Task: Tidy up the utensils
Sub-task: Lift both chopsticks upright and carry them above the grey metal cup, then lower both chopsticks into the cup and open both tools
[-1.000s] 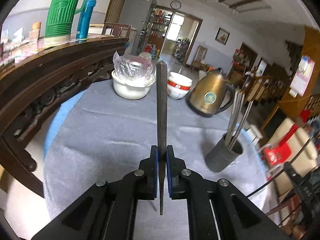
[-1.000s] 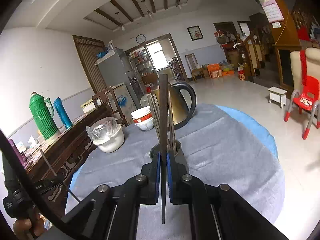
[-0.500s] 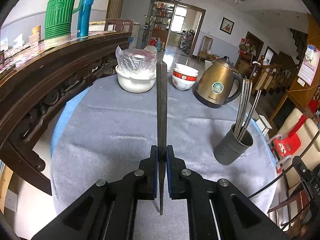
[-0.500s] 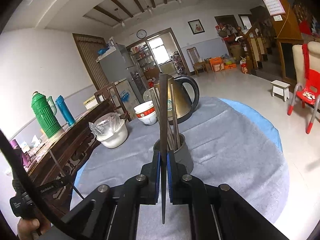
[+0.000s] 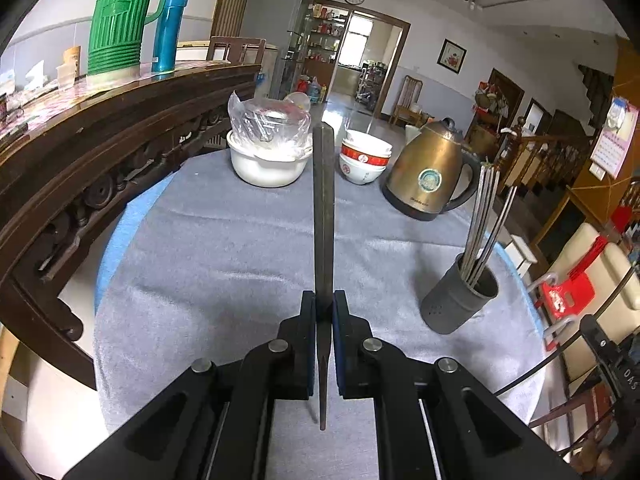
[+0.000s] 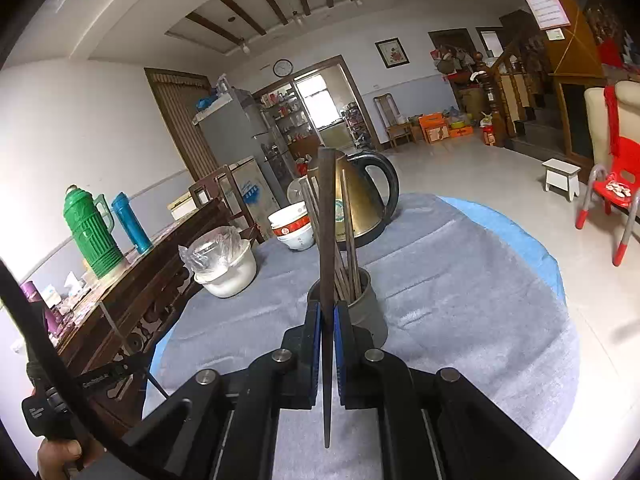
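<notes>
My left gripper point(image 5: 323, 308) is shut on a dark chopstick point(image 5: 323, 208) that points up and away over the grey tablecloth. A grey utensil holder point(image 5: 460, 300) with several metal chopsticks point(image 5: 486, 216) stands to its right, apart from it. My right gripper point(image 6: 327, 320) is shut on another dark chopstick point(image 6: 327, 232), held just in front of the same holder point(image 6: 366, 308), whose rim sits right behind the fingertips. The left gripper point(image 6: 116, 368) shows at the left of the right wrist view.
A brass kettle point(image 5: 430, 172), stacked red-and-white bowls point(image 5: 364, 158) and a white pot with a plastic bag point(image 5: 268, 160) stand at the table's far side. A dark wooden sideboard point(image 5: 100, 140) with a green thermos point(image 5: 116, 16) runs along the left.
The left gripper has tipped down and drawn back, so the table looks lower and nearer. The right gripper has moved closer to the holder. Both stay shut on their chopsticks.
</notes>
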`<act>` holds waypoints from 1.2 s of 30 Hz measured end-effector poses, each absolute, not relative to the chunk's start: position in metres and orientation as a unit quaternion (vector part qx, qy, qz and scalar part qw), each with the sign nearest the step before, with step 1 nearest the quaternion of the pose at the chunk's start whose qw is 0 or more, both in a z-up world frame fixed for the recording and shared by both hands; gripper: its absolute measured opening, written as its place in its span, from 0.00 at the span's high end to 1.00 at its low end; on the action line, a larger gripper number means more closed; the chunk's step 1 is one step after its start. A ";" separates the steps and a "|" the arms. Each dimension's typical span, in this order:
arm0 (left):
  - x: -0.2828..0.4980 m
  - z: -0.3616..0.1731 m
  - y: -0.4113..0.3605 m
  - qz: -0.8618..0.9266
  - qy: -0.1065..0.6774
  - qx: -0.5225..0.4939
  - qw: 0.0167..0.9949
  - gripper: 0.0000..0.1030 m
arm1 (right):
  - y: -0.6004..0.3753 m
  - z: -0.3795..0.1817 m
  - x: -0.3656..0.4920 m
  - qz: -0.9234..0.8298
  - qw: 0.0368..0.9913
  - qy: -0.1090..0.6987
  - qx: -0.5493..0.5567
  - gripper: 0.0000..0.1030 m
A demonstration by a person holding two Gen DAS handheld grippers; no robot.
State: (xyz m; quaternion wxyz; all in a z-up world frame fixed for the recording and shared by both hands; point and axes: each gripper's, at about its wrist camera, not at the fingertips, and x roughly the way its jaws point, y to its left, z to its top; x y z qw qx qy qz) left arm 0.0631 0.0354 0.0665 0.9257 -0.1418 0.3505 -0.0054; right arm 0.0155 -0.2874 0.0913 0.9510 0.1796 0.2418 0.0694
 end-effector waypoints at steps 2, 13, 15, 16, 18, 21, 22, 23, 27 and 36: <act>0.066 0.069 0.036 -0.014 0.347 -0.152 0.925 0.92 | -0.289 0.094 0.016 0.068 0.952 0.238 0.181 0.93; 0.104 0.130 0.020 -0.067 0.277 -0.217 0.934 0.92 | -0.307 0.138 0.038 0.060 0.964 0.180 0.187 0.93; 0.112 0.142 0.011 -0.076 0.256 -0.225 0.937 0.92 | -0.310 0.152 0.046 0.056 0.968 0.160 0.184 0.93; 0.116 0.147 0.008 -0.079 0.249 -0.229 0.938 0.92 | -0.311 0.158 0.052 0.053 0.970 0.152 0.184 0.93; 0.129 0.156 -0.004 -0.088 0.233 -0.235 0.940 0.92 | -0.314 0.166 0.064 0.050 0.972 0.139 0.185 0.93; 0.147 0.160 -0.024 -0.099 0.227 -0.229 0.941 0.92 | -0.311 0.172 0.084 0.045 0.974 0.129 0.178 0.93; 0.154 0.159 -0.033 -0.102 0.229 -0.223 0.942 0.92 | -0.311 0.173 0.092 0.044 0.975 0.131 0.174 0.93; 0.160 0.157 -0.042 -0.105 0.231 -0.217 0.943 0.92 | -0.309 0.171 0.099 0.044 0.975 0.132 0.171 0.93; 0.182 0.146 -0.065 -0.111 0.244 -0.196 0.943 0.92 | -0.301 0.157 0.128 0.039 0.975 0.150 0.158 0.93; 0.213 0.114 -0.095 -0.115 0.286 -0.152 0.939 0.92 | -0.310 0.116 0.163 0.041 0.965 0.208 0.153 0.93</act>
